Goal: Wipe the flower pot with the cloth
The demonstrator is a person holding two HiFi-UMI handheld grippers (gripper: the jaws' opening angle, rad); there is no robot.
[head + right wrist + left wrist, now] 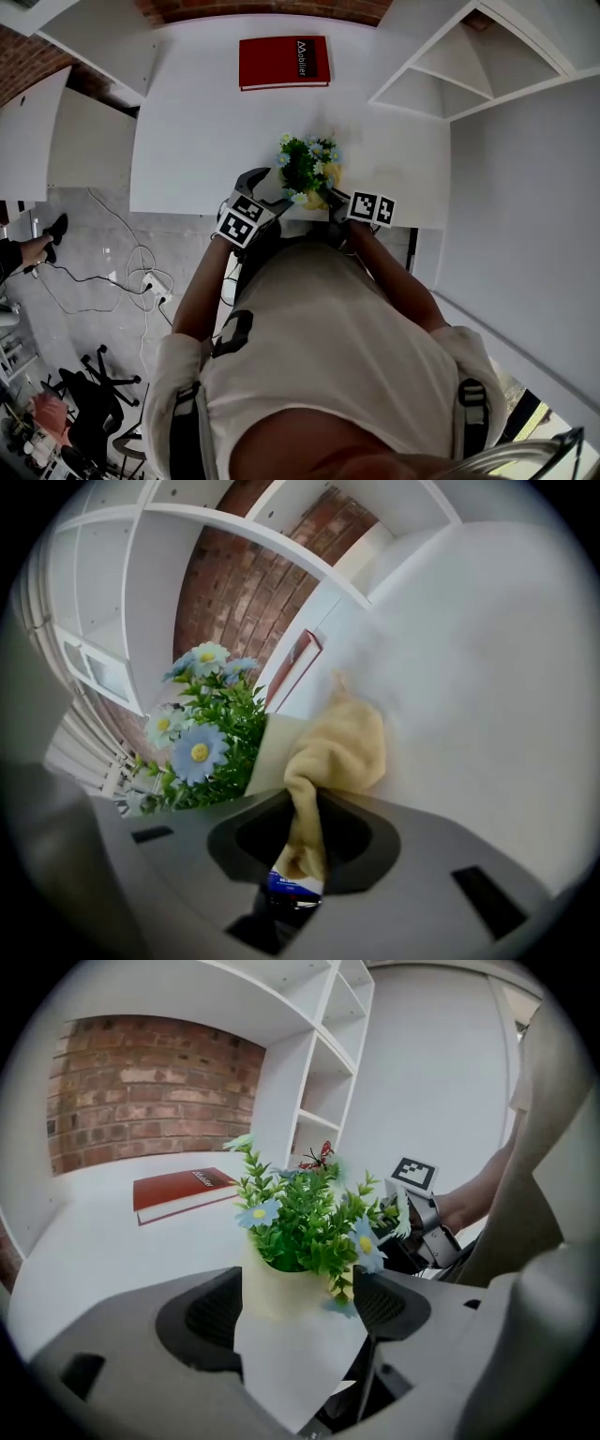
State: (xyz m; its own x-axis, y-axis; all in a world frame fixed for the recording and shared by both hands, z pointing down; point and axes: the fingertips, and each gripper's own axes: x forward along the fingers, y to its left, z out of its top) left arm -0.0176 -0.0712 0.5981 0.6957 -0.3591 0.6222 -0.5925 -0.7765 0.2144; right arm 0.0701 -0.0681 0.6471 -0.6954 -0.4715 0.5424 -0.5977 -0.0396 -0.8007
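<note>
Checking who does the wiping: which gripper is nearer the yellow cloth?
Right. The right gripper pinches the cloth between its jaws, against the flower pot. The left gripper clamps the flower pot from the opposite side, apart from the cloth.

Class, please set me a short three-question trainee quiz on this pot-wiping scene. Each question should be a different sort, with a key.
1. True or false: the right gripper is shut on the cloth.
2. What stands between the left gripper's jaws? A) a cup B) the pot C) nothing
3. Fill in: the book lying on the table is ___.
Key: 1 true; 2 B; 3 red.
</note>
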